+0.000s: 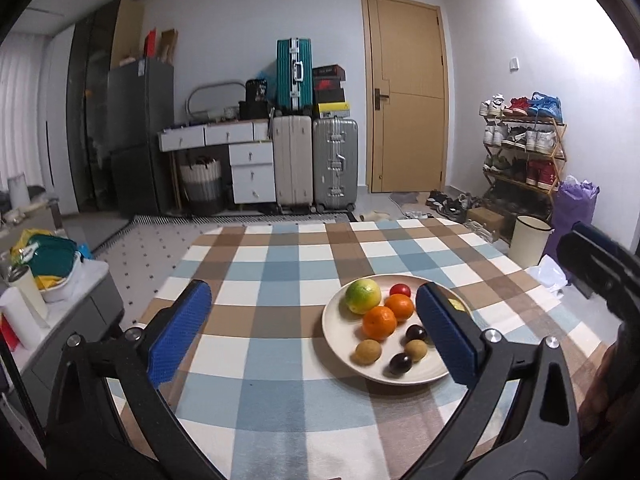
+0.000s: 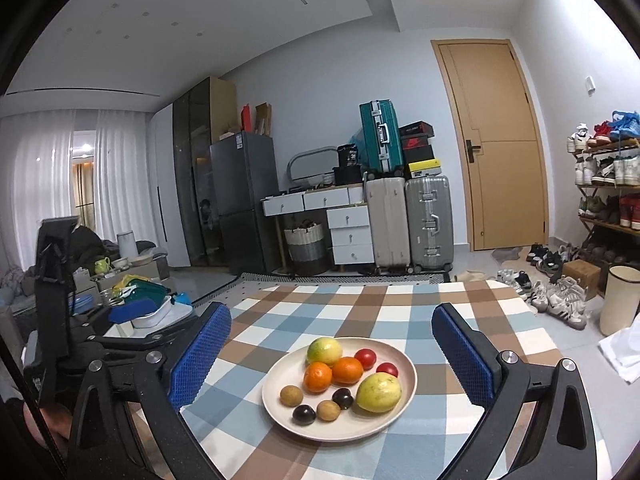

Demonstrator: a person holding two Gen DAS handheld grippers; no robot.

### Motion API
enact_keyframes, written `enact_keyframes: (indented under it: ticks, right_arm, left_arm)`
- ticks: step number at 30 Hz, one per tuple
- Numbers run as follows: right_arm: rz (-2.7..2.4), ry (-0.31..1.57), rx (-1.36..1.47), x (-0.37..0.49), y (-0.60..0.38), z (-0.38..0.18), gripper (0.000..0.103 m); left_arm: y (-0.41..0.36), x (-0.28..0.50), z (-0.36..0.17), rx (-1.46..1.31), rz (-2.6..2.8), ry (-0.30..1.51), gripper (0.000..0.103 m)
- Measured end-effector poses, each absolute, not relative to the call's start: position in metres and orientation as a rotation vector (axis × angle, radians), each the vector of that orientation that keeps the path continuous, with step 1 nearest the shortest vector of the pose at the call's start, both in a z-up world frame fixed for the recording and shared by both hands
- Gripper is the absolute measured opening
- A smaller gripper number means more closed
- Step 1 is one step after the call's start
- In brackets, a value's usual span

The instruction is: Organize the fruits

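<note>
Home entryway: suitcases (image 1: 334,162), shoe rack (image 1: 524,152).

Tablecloth (image 2: 360,304): checks of blue, brown and cream. Plate (image 2: 280,412): pale cream. On it, two orange mandarins (image 2: 318,377), two red tomatoes (image 2: 365,357), a yellow-green fruit far (image 2: 324,351), a yellower one near right (image 2: 378,392), two tan longans (image 2: 291,395), two dark purple plums (image 2: 303,415). My left gripper (image 1: 314,332) and right gripper (image 2: 330,352): black frames, blue dimpled pads (image 2: 198,354). Far wall: tan door (image 1: 408,92), teal suitcase (image 1: 293,74) above a beige one (image 1: 293,160) and a silver one (image 1: 335,162). White drawers (image 1: 252,172), dark grey fridge (image 1: 138,128).
</note>
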State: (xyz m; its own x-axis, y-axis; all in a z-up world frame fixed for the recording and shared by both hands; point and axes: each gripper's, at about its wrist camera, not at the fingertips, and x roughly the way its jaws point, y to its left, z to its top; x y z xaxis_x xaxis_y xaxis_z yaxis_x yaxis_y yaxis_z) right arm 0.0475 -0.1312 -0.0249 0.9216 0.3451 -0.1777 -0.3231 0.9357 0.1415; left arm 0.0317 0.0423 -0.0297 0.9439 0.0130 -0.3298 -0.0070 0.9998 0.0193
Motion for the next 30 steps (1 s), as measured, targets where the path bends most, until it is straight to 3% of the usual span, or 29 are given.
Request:
enact_keyframes:
  ticks: [19, 30]
  right_arm:
    - [0.23, 0.17, 0.0, 0.035, -0.134, -0.07, 0.102]
    - [0.203, 0.353, 0.025, 0.066, -0.138, -0.09, 0.102]
  left_arm:
    - [0.058, 0.025, -0.082, -0.004, 0.064, 0.276, 0.102]
    - [0.059, 0.04, -0.09, -0.01, 0.047, 0.318, 0.102]
